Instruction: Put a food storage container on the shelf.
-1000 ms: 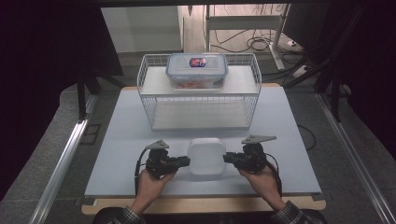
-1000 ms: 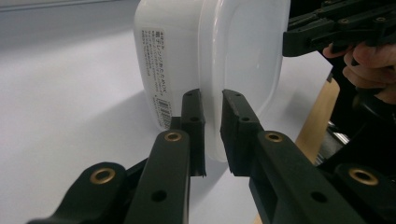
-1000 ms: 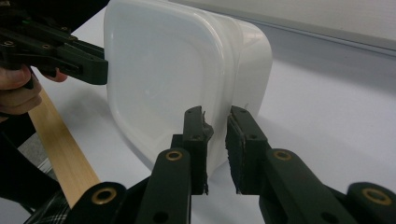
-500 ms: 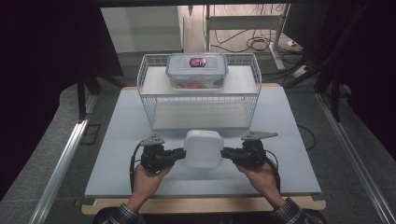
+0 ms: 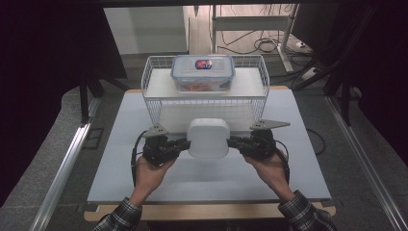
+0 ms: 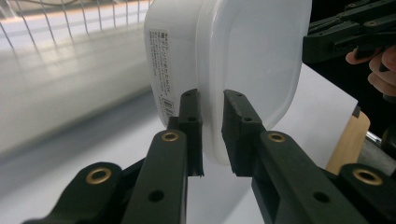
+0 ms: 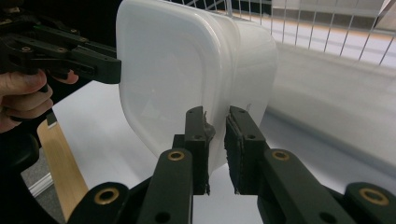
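A white plastic container with a lid (image 5: pixel 208 137) hangs above the table, held from both sides in front of the wire rack. My left gripper (image 5: pixel 184 142) is shut on its left rim, and my right gripper (image 5: pixel 232 141) is shut on its right rim. In the left gripper view the container (image 6: pixel 233 60) stands between the jaws, which pinch its lid edge at my left gripper (image 6: pixel 212 140); a printed label shows on its side. The right gripper view shows the same container (image 7: pixel 187 74) clamped at my right gripper (image 7: pixel 215 149), with the other gripper at upper left.
A white wire rack (image 5: pixel 207 96) stands at the back of the pale table (image 5: pixel 207 178). On its top shelf sits a clear lidded box (image 5: pixel 202 71) with red contents. Metal rails run along both table sides; cables lie on the floor behind.
Both grippers have carried the white container forward, away from the front edge toward the wire rack, and lifted it somewhat.
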### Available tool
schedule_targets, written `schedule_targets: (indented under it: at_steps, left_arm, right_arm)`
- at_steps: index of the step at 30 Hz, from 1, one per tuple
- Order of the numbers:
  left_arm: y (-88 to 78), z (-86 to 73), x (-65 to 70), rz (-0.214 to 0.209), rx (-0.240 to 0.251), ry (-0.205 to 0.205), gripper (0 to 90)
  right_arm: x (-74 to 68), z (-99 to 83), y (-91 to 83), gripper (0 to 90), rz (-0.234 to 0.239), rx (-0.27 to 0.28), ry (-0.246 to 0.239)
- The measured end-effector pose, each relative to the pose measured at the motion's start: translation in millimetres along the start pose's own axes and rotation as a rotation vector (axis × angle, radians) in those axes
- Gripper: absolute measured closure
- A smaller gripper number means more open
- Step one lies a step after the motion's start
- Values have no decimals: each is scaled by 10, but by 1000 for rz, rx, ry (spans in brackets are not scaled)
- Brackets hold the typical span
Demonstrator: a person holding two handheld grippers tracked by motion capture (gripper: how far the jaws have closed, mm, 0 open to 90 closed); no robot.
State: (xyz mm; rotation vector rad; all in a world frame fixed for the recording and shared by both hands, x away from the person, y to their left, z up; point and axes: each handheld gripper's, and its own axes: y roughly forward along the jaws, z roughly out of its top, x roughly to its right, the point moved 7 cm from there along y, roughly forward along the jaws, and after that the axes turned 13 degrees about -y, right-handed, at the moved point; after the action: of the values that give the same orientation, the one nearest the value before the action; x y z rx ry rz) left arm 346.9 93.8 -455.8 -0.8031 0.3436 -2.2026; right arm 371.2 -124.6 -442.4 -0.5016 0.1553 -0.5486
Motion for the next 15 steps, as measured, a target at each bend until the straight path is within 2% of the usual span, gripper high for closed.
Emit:
schedule_targets:
  at_steps: [1, 4, 7, 10, 11, 15]
  left_arm:
    - [-25, 76, 8, 2, 10, 4, 789]
    - [-49, 141, 15, 4, 16, 5, 789]
    - [-102, 300, 39, 8, 36, 18, 788]
    - [-128, 377, 48, 12, 43, 21, 787]
    - [-154, 454, 59, 14, 53, 26, 787]
    - [-192, 559, 73, 11, 63, 25, 786]
  right_arm:
    - [20, 70, -8, 790, -4, 12, -7]
    - [38, 141, -20, 791, -5, 20, -6]
    - [68, 279, -46, 791, -13, 39, -17]
    - [84, 367, -69, 791, -17, 49, -22]
    - [103, 449, -84, 791, -19, 63, -29]
    - [129, 570, -112, 793, -18, 80, -32]
